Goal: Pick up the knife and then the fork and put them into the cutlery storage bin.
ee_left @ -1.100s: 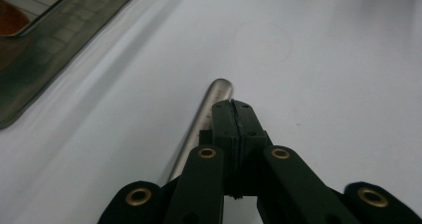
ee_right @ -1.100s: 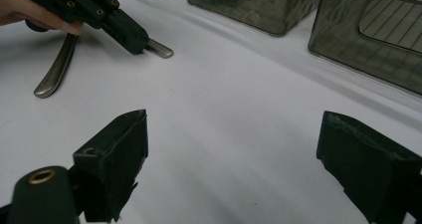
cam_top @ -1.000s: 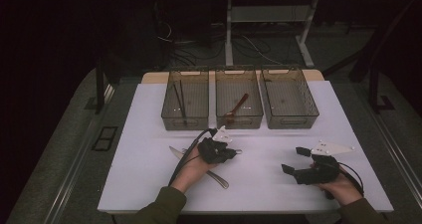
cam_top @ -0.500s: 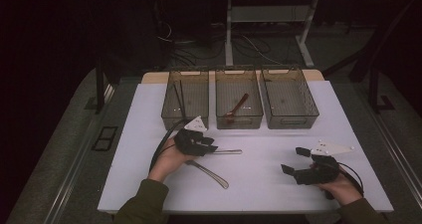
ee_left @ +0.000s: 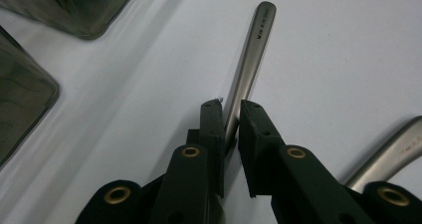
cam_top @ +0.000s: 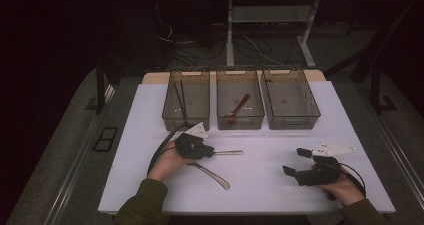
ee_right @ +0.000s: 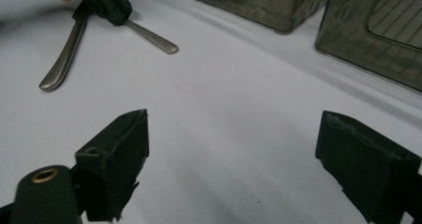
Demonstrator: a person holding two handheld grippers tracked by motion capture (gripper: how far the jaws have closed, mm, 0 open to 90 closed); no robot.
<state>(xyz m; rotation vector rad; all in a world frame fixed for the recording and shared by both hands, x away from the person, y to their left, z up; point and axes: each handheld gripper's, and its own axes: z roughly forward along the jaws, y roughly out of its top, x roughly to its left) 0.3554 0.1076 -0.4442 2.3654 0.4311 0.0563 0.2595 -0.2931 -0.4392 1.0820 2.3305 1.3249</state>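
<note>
A metal utensil [cam_top: 230, 152] lies on the white table [cam_top: 270, 185], its handle [ee_left: 251, 59] pointing away from my left gripper [ee_left: 231, 107]. That gripper [cam_top: 211, 153] has just been closing and is shut on the near end of the handle, low over the table. A second metal utensil [cam_top: 212, 173] lies just below it, its handle [ee_left: 388, 152] at the right edge of the left gripper view. My right gripper [cam_top: 295, 161] rests at the front right, its jaws wide open over bare table [ee_right: 234, 122] with nothing between them.
Three see-through bins stand in a row at the back: the left bin [cam_top: 186, 120] holds a thin dark item, the middle bin [cam_top: 240, 124] a brown utensil [cam_top: 239, 105], and the right bin [cam_top: 292, 122] looks bare inside. A cable [cam_top: 157, 155] trails from the left gripper.
My left hand has moved left across the table, uncovering the straight utensil, and its jaws now sit on that handle's end. The right hand has stayed put.
</note>
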